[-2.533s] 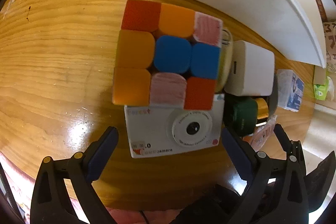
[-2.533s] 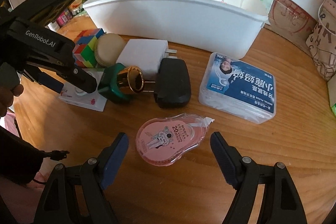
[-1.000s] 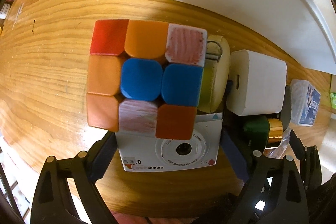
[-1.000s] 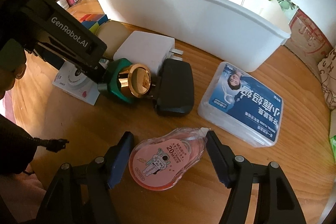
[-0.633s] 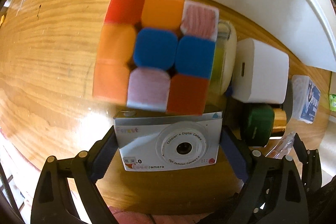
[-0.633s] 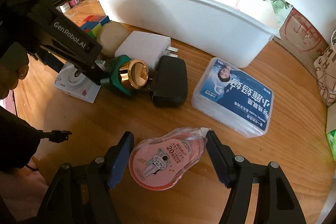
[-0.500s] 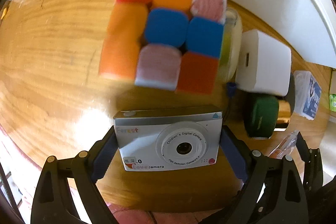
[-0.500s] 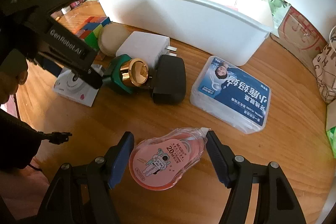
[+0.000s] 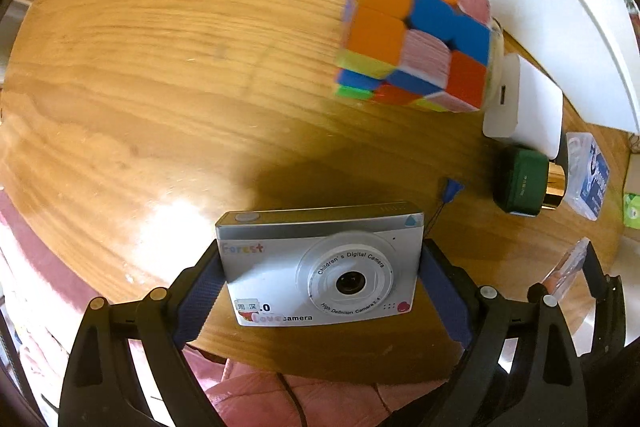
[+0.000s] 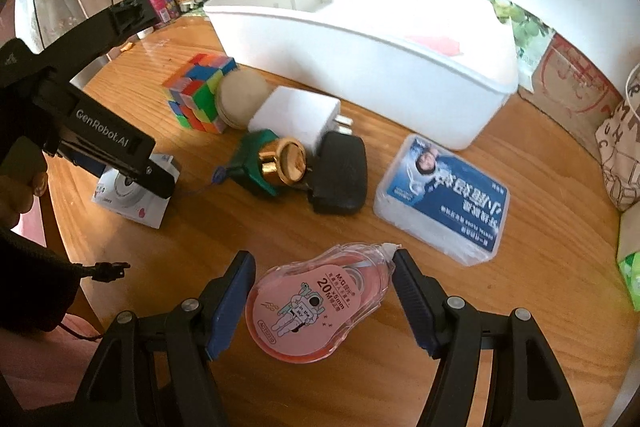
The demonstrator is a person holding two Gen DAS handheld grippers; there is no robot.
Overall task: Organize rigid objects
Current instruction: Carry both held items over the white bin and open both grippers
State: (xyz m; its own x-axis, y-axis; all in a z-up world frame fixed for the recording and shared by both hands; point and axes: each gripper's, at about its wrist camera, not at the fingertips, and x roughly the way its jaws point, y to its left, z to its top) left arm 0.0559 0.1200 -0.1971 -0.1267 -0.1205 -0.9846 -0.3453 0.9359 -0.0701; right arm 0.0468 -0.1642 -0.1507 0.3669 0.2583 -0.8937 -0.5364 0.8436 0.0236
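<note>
Rigid objects lie grouped on a round wooden table point(image 10: 520, 235), near a white plastic bin point(image 10: 360, 67) that stands at the far side, with upright dividers visible inside it. Largest among the loose items is a clear flat box with a blue printed label point(image 10: 444, 197), lying to the right of the group. A scrambled puzzle cube point(image 9: 416, 31) stands at the left end of the cluster, just beside a round beige case point(image 10: 240, 99) set on edge. A white plug adapter point(image 10: 296, 115) lies next, its prongs toward a black adapter point(image 10: 340, 173). A green block with a gold cylindrical end point(image 10: 268, 163) rests against the black adapter.

Left gripper point(image 9: 320, 279): it clamps a silver children's digital camera point(image 9: 320, 267) by its two short ends, both blue pads point(image 9: 200, 291) pressed against the body, lens facing the wrist view. The camera appears lifted off the wood, casting a shadow beneath; a thin cord with a blue tag point(image 9: 452, 189) trails from it. In the right wrist view the camera point(image 10: 132, 203) sits apart from the cluster, toward the table's near left edge.

Right gripper point(image 10: 320, 291): its jaws bracket a pink correction tape dispenser point(image 10: 316, 303) with an astronaut label, pads point(image 10: 230, 307) against both sides; the dispenser lies flat between them above the table surface.
</note>
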